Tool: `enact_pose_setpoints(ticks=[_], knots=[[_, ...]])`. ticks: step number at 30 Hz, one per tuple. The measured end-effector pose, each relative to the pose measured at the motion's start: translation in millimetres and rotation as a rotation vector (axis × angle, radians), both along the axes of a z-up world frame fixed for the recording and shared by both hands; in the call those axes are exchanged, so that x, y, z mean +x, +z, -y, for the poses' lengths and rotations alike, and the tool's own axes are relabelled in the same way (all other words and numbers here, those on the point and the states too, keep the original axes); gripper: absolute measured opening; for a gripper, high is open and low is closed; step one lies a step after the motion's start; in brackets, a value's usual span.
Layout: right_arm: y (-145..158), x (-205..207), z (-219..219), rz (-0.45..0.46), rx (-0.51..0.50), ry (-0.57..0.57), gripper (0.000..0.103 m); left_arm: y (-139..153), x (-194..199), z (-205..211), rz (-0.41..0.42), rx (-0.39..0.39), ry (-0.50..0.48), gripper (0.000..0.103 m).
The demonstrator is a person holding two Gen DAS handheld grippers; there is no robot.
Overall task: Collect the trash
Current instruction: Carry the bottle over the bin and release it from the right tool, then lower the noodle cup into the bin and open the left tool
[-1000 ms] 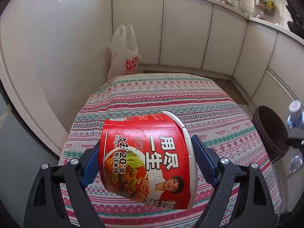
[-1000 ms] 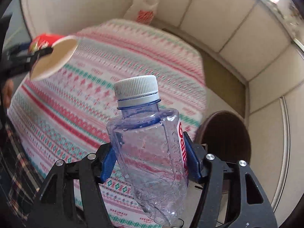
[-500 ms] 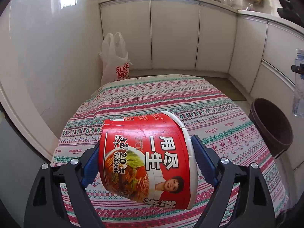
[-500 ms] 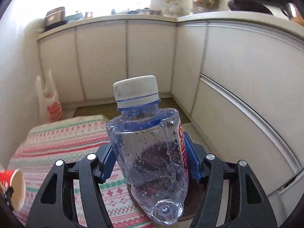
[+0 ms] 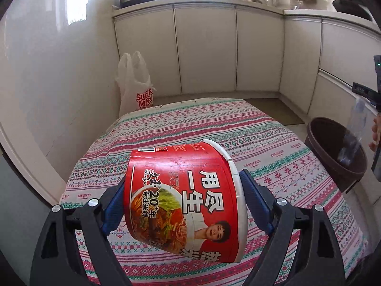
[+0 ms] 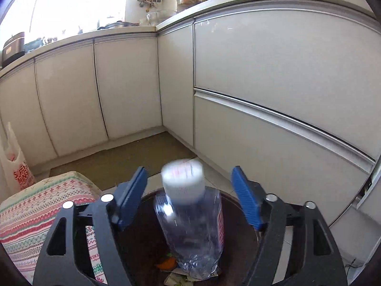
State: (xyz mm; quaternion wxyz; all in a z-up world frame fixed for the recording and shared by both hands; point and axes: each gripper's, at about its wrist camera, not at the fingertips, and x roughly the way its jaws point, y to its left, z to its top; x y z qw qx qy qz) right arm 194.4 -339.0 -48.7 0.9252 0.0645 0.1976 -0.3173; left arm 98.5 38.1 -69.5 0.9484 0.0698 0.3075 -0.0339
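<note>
My left gripper (image 5: 183,205) is shut on a red instant noodle cup (image 5: 181,197) and holds it on its side above the patterned tablecloth (image 5: 190,128). My right gripper (image 6: 190,190) is open above the dark brown trash bin (image 6: 240,245). A clear plastic bottle (image 6: 193,228) with a white cap is blurred and falls free between the open fingers into the bin. In the left wrist view the bin (image 5: 333,152) stands on the floor right of the table, with the bottle (image 5: 352,131) over it.
A white plastic bag (image 5: 135,83) stands against the wall behind the table. White kitchen cabinets (image 6: 273,83) surround the floor close behind the bin. Scraps of trash (image 6: 176,276) lie at the bin's bottom.
My right gripper moved over the bin, opened and let go of the bottle, which now drops. My left gripper still holds the noodle cup; its view tilted up slightly.
</note>
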Motion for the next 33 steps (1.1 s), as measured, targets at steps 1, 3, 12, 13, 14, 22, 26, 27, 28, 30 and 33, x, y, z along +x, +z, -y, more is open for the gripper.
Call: enact_pose_setpoints(ticks=[1, 3, 12, 13, 14, 22, 26, 27, 28, 30, 33], knots=[[4, -4, -1, 0.019, -0.01, -0.011, 0.089, 2, -1, 4, 0.01, 0.003, -0.008, 0.084], [12, -12, 1, 0.039, -0.011, -0.016, 0.091, 6, -1, 15, 0.027, -0.006, -0.028, 0.084], [63, -97, 49, 0.166, 0.116, -0.231, 0.096, 59, 17, 117, 0.114, -0.211, -0.177, 0.084], [65, -108, 57, 0.176, 0.143, -0.253, 0.096, 68, 20, 132, 0.127, -0.233, -0.2, 0.084], [66, -119, 66, 0.18, 0.173, -0.269, 0.096, 77, 24, 150, 0.137, -0.258, -0.226, 0.084], [59, -169, 126, 0.222, 0.344, -0.411, 0.096, 107, 58, 274, 0.092, -0.35, -0.368, 0.084], [52, -169, 139, 0.204, 0.368, -0.418, 0.096, 94, 83, 323, 0.032, -0.307, -0.4, 0.084], [50, -169, 141, 0.202, 0.378, -0.42, 0.096, 89, 88, 333, 0.015, -0.303, -0.403, 0.084], [49, -169, 144, 0.202, 0.389, -0.423, 0.096, 85, 94, 343, -0.002, -0.298, -0.405, 0.084], [48, -170, 149, 0.208, 0.408, -0.429, 0.096, 76, 103, 353, -0.033, -0.295, -0.406, 0.084], [48, -167, 151, 0.211, 0.431, -0.427, 0.096, 63, 115, 371, -0.082, -0.286, -0.412, 0.085]])
